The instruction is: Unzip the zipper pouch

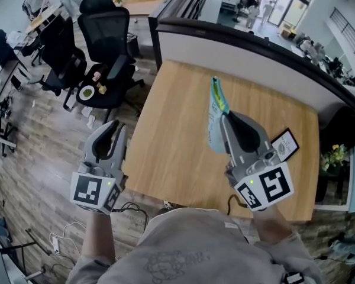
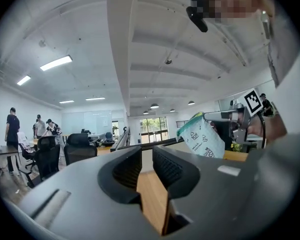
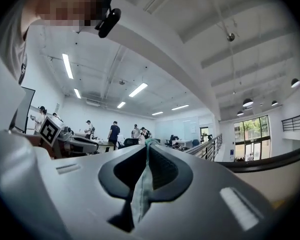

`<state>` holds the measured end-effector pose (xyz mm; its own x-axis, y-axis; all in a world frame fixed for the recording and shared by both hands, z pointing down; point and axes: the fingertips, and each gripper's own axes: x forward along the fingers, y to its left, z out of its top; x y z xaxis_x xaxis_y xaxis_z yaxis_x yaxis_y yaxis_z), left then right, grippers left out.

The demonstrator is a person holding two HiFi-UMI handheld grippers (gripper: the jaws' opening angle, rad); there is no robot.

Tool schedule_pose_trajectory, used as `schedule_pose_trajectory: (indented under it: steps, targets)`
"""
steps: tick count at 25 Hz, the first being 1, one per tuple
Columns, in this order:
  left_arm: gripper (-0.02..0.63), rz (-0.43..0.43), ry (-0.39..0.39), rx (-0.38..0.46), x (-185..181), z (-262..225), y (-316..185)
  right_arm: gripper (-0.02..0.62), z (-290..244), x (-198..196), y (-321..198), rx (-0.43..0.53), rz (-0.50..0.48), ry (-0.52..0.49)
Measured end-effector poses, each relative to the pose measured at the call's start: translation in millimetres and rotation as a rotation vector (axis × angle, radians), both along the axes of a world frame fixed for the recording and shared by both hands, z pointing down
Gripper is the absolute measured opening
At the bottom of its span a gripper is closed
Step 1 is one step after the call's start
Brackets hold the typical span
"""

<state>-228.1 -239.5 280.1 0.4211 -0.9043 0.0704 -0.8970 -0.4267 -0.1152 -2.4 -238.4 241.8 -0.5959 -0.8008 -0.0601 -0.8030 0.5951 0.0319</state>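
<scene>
The zipper pouch (image 1: 216,114) is pale with a teal top edge and small printed drawings. It is held upright above the wooden table (image 1: 171,152). My right gripper (image 1: 226,120) is shut on its lower edge; in the right gripper view the thin fabric (image 3: 141,189) runs squeezed between the pads of the right gripper (image 3: 146,149). My left gripper (image 1: 112,129) hovers off the table's left edge, well apart from the pouch. Its jaws stand open by a narrow gap with nothing in them. From the left gripper (image 2: 146,156) the pouch (image 2: 202,136) shows to the right.
A small black-framed card (image 1: 286,144) lies on the table by my right gripper. A curved partition (image 1: 254,49) borders the table's far side. Black office chairs (image 1: 106,34) stand at the left, cables (image 1: 65,235) lie on the floor, and a plant (image 1: 335,155) sits at the right.
</scene>
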Motion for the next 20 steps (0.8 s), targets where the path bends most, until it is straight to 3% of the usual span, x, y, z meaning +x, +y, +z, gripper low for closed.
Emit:
schedule_pose_trajectory:
  steps: [10,20]
  targets:
    - [0.038,-0.016,-0.035,-0.125,5.3,64.4,10.4,0.026,65.5,3.7,5.3,-0.182,0.006,0.021]
    - [-0.002,0.004,-0.009,-0.145,10.1,73.5,16.2,0.026,79.3,-1.2,13.1,-0.209,-0.002,0.036]
